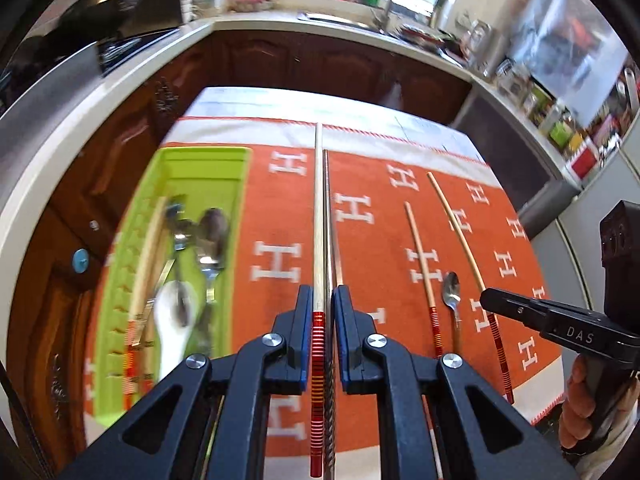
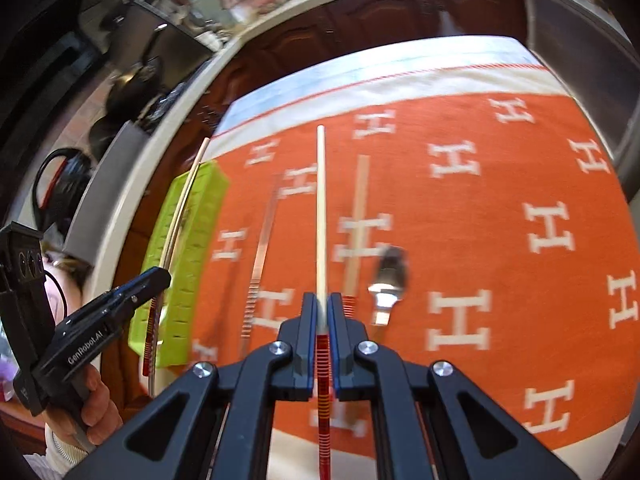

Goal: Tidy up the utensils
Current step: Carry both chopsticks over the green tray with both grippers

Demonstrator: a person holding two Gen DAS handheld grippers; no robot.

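Observation:
My left gripper point(image 1: 320, 292) is shut on a wooden chopstick point(image 1: 318, 200) with a red banded handle, and a metal chopstick point(image 1: 327, 220) lies right alongside it between the pads. Both are lifted above the orange cloth point(image 1: 372, 184). The right wrist view shows this gripper point(image 2: 164, 276) beside the green utensil tray point(image 2: 200, 220). My right gripper point(image 2: 320, 308) is shut on another red-handled wooden chopstick point(image 2: 320, 200), also raised. On the cloth lie a third wooden chopstick point(image 2: 360, 220), a metal spoon point(image 2: 388, 276) and a metal chopstick point(image 2: 262, 248). The tray point(image 1: 236, 200) holds spoons, forks and a chopstick.
The cloth with white H letters covers a table whose far edge point(image 1: 320, 98) faces dark wooden cabinets point(image 1: 320, 60). A pale counter point(image 1: 248, 20) with a sink and tap runs behind. A stove with a pan point(image 1: 108, 0) is at upper left. A hand point(image 1: 580, 400) holds the right gripper's grip.

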